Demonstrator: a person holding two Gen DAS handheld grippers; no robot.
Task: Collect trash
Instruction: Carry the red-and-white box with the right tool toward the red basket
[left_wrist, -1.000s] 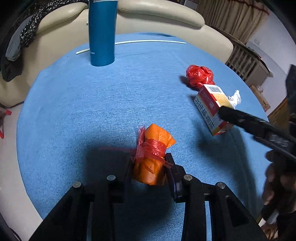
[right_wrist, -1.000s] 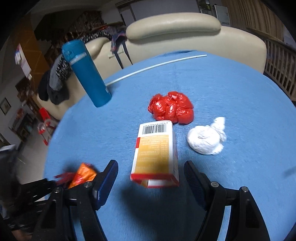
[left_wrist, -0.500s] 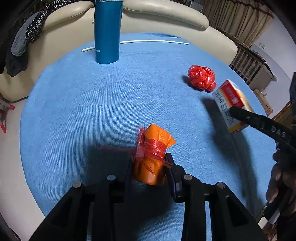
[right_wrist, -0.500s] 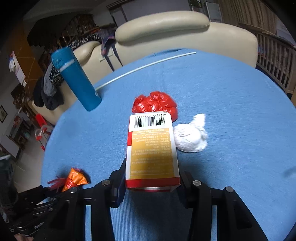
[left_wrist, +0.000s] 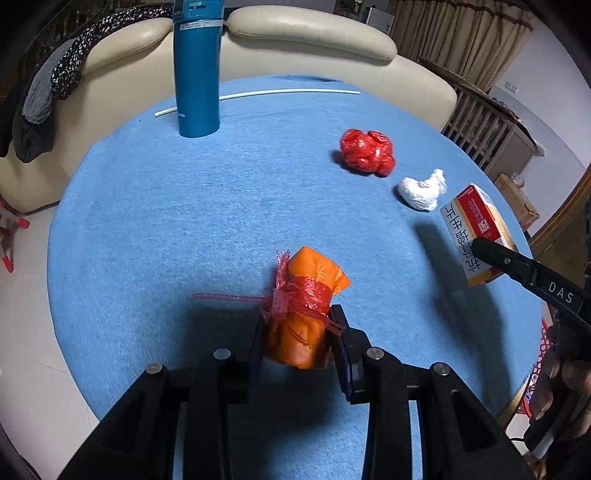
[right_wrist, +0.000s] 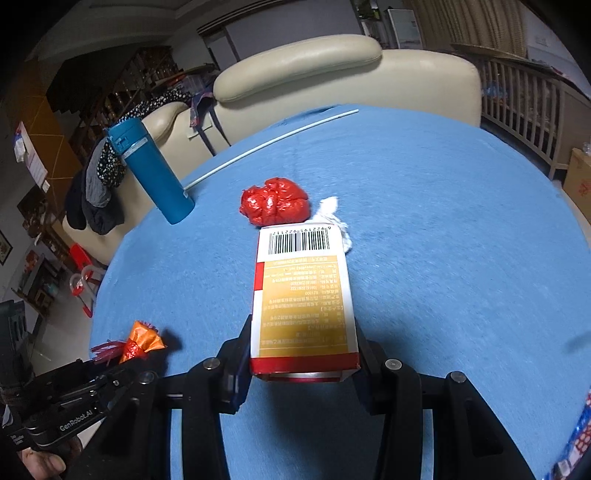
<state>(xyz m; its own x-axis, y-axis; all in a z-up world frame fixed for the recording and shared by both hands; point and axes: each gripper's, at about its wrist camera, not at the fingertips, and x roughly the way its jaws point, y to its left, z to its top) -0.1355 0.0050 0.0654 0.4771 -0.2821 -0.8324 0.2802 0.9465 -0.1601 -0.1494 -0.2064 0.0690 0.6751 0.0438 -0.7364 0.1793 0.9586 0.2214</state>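
Trash held in both tools over the blue surface (left_wrist: 166, 221)

Left tool (left_wrist: 297, 345) squeezes the orange wrapper (left_wrist: 303, 310). Right tool (right_wrist: 301, 365) squeezes the box (right_wrist: 303, 295). Ahead of the right tool lie the red wad (right_wrist: 275, 201) and white tissue (right_wrist: 332, 208).

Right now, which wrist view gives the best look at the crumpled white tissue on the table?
The left wrist view: there the crumpled white tissue lies fully in sight on the blue table cover, between the red plastic wad and the held carton. In the right wrist view the carton hides most of it; only its upper edge shows.
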